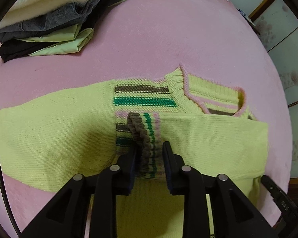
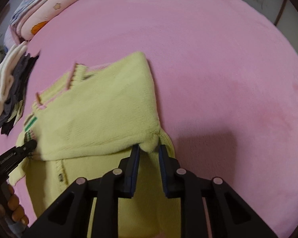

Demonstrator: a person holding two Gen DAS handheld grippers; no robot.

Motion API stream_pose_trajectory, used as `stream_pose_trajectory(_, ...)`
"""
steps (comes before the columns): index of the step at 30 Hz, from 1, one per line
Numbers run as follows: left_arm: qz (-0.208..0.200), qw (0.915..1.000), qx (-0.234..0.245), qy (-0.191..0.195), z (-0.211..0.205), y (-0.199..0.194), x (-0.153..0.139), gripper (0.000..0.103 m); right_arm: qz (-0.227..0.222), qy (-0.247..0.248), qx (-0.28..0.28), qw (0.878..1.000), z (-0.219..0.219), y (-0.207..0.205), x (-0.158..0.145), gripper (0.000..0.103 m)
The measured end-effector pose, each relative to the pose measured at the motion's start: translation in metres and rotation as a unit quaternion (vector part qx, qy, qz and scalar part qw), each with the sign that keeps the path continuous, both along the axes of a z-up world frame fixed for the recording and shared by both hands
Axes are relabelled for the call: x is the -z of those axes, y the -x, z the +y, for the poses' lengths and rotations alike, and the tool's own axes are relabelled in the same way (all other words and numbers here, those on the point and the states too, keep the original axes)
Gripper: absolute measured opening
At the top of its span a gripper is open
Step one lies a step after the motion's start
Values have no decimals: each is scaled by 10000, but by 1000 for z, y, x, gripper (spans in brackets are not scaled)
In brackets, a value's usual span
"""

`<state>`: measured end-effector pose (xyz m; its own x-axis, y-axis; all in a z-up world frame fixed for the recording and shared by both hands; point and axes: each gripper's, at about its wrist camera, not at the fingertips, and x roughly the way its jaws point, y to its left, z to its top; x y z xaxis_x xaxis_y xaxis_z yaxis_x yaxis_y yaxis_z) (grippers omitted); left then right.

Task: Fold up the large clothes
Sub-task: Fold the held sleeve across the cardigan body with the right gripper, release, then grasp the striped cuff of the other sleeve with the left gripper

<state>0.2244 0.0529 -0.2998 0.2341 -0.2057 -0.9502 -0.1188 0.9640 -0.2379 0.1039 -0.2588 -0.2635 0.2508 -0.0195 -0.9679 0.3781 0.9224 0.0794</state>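
Left hand-held gripper (image 1: 149,158) pinches the striped ribbed cuff (image 1: 144,138) of a lime-green knit sweater (image 1: 59,130), the brown, green and pink bands bunched between its narrowly set black fingers. Right hand-held gripper (image 2: 149,150) grips a plain green fold of the same sweater (image 2: 101,107) at its right edge, a small nub of knit squeezed between its blue-lined pads (image 2: 134,164).

Underneath lies a pink fleecy bed cover (image 1: 168,29), soft and matte, spreading wide to the far side and to the right, where nothing lies on it in the right wrist view. Pale patterned wall panels (image 1: 284,39) with a wooden frame stand beyond the bed's right edge.

Spread across the near part of the bed, the sweater has one sleeve folded over the chest and its left sleeve stretched out flat to the left. Its ribbed collar (image 1: 188,91), trimmed in pink, sits on the far side of the garment, with brown and green stripes beside it.

At the far left rests a stack of folded clothes (image 1: 49,19): cream fluffy fabric on top, grey, black and light green pieces under it. Folded floral bedding (image 2: 43,13) lies at the far left edge in the right wrist view.
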Motion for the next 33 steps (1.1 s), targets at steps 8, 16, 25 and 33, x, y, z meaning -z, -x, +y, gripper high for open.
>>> stream_pose_trajectory(8, -319, 9990, -279, -101, 3, 10, -26, 37, -374, 115, -686, 9969, 25, -28, -18, 21)
stream_pose_trajectory(16, -128, 9982, 63, -584, -14, 5, 9, 37, 48, 322, -559, 9979, 10, -49, 31, 18)
stream_pose_trajectory(25, -591, 9965, 174, -570, -7, 24, -61, 83, -136, 53, -813, 9966, 34, -32, -30, 21)
stream_pose_trajectory(33, -620, 9968, 95, -490, 16, 47, -113, 84, -375, -73, -996, 9943, 84, -18, -87, 21)
